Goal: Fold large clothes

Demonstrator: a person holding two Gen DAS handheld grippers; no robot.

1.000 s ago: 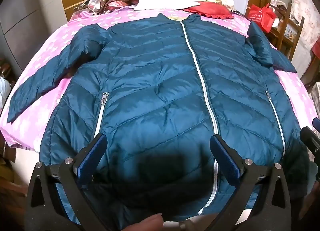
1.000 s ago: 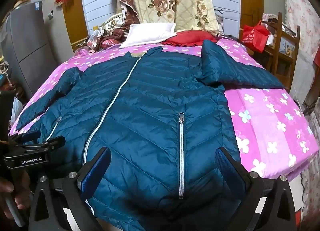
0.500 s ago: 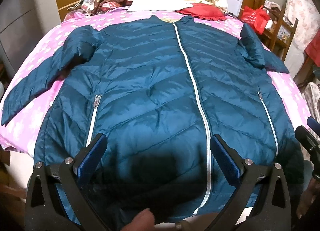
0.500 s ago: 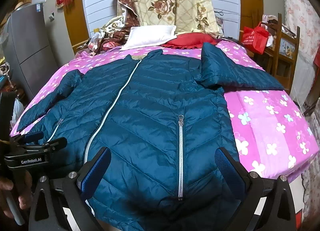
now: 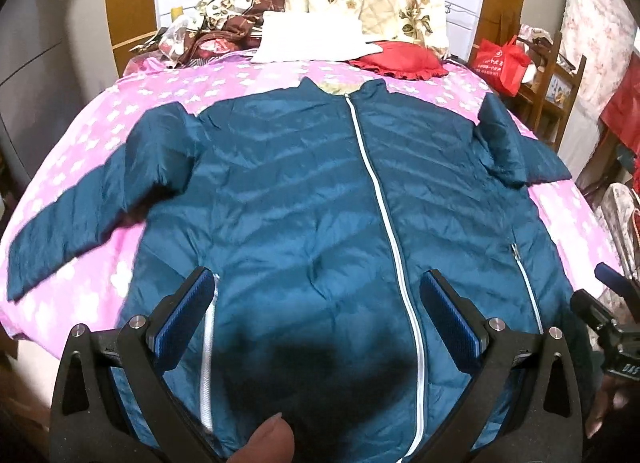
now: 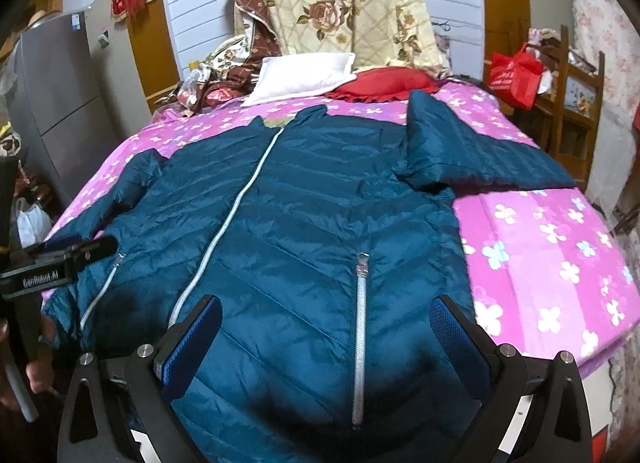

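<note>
A large teal quilted jacket [image 5: 304, 199] lies flat and zipped on a pink flowered bed [image 5: 120, 115], collar far, hem near me. Its left sleeve [image 5: 80, 215] stretches down-left; its right sleeve [image 6: 472, 159] lies out to the right. In the right wrist view the jacket [image 6: 304, 223] fills the middle. My left gripper [image 5: 316, 315] is open and empty above the hem, left of the main zip. My right gripper [image 6: 326, 335] is open and empty above the hem by the right pocket zip [image 6: 362, 303]. Each gripper shows at the edge of the other's view.
A white pillow [image 6: 300, 75], a red cushion [image 6: 384, 83] and a flowered quilt [image 6: 340, 3] lie at the bed's head. A grey cabinet [image 6: 56, 103] stands left. A wooden chair with a red bag [image 6: 516, 75] stands right. The bed's right part [image 6: 552, 255] shows bare sheet.
Both grippers have pulled back and tilted up a little, so more of the bed's head and wall shows. The jacket has not moved. Both stay open.
</note>
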